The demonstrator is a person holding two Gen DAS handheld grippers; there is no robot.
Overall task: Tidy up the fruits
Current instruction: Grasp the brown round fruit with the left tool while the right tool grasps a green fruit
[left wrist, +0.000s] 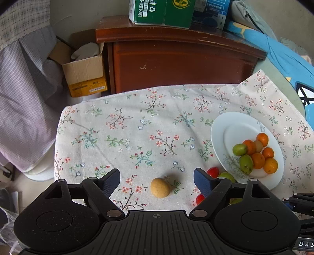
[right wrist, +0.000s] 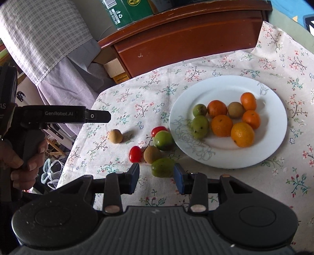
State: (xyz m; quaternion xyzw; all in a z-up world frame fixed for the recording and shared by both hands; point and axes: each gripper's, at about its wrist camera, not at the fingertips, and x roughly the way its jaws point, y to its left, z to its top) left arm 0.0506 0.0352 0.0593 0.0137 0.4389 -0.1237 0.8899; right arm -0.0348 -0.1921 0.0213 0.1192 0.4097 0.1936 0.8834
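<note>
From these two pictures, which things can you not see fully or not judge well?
- Left wrist view: the green fruit and two red tomatoes near the plate are partly hidden behind the left gripper finger.
- Right wrist view: the near green fruit sits between the right gripper fingers; contact cannot be judged.
- Both views: green box is cut off by the top edge.

A floral tablecloth (left wrist: 137,137) covers the desk. Directly behind the tablecloth stands a dark red-brown wooden cabinet (left wrist: 176,64). On top of the cabinet sit green cartons (left wrist: 161,11). Left of the cabinet, an open cardboard box (left wrist: 84,68) holds a pale cloth. Further left of the cabinet hangs checked lilac fabric (left wrist: 25,98).
</note>
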